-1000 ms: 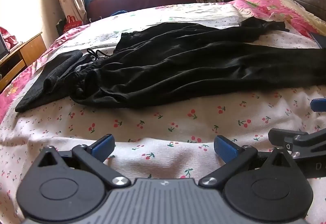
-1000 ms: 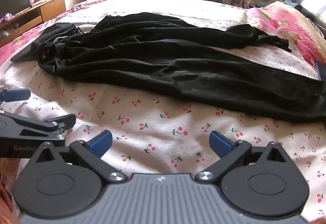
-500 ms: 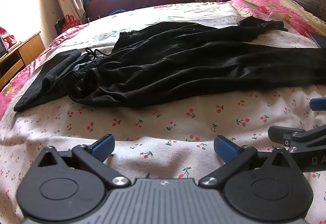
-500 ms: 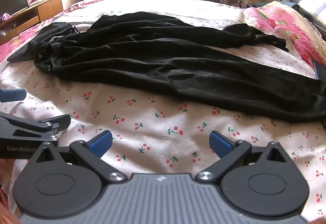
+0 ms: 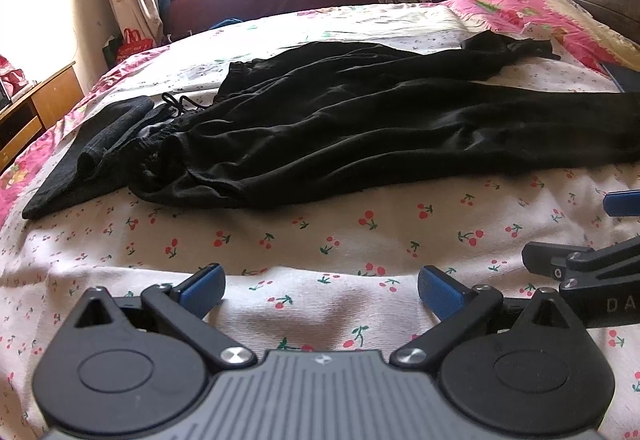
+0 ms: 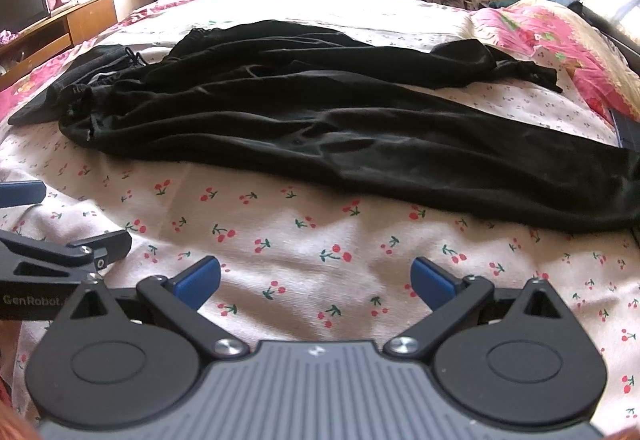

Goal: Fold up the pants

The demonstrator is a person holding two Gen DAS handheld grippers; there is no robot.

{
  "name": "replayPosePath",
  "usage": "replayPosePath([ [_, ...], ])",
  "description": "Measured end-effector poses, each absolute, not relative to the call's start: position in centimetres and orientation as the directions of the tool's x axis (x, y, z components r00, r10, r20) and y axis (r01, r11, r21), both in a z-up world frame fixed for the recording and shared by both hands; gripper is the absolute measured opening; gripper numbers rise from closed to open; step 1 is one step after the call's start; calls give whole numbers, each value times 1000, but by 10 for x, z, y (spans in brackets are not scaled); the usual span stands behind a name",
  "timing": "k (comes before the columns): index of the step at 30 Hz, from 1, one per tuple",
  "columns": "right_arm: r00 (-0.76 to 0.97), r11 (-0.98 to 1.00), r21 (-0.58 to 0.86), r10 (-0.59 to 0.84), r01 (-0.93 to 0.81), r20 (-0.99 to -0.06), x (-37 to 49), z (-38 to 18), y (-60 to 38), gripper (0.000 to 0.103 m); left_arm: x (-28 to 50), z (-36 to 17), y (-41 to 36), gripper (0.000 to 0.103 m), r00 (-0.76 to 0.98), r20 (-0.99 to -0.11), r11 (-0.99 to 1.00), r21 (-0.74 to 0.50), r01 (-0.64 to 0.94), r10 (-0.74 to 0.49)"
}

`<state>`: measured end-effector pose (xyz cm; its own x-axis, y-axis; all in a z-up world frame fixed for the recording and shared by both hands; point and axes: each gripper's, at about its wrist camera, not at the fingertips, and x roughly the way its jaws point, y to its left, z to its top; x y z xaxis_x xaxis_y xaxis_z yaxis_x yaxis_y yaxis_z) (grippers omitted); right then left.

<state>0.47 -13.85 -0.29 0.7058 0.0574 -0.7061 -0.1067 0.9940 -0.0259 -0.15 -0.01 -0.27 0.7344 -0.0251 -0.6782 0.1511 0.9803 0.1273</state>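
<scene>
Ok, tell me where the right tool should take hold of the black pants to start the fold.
Grip the near leg's hem end of the black pants, far right on the cherry-print sheet. Come from the near right edge, low, open right tool sliding one finger under the flat cuff. The pants lie lengthwise, waistband left, so that end is free to lift.

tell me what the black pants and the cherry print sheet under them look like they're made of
Black pants: probably a thin, smooth synthetic or satin-like fabric; it drapes in soft folds with a faint sheen where light hits. The waist looks gathered, with a drawstring.

Cherry print sheet: likely a matte woven cotton or cotton blend; no shine, and it creases softly. The exact fibre cannot be told from the pictures.
</scene>
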Motion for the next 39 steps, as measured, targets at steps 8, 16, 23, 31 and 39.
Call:
replayPosePath([
  [8, 706, 994, -22, 60, -106, -706, 5, -2, -139, 100, -2, -2, -1, 103, 736, -676, 979, 132, 154, -25],
  [16, 705, 994, -25, 61, -111, -707, 7, -2, -138, 100, -1, -3, 0, 103, 736, -677, 980, 128, 153, -26],
  [23, 699, 993, -25, 65, -119, -712, 9, -3, -136, 100, 1, -4, 0, 103, 729, -683, 980, 123, 156, -30],
  [31, 701, 991, -39, 65, -131, -710, 12, -2, -132, 99, 4, -5, 3, 103, 732, -681, 982, 116, 149, -30],
  [39, 716, 972, -61, 124, -227, -687, 35, 18, -103, 99, 17, 10, 37, 103, 785, -619, 987, 120, 104, -8],
])
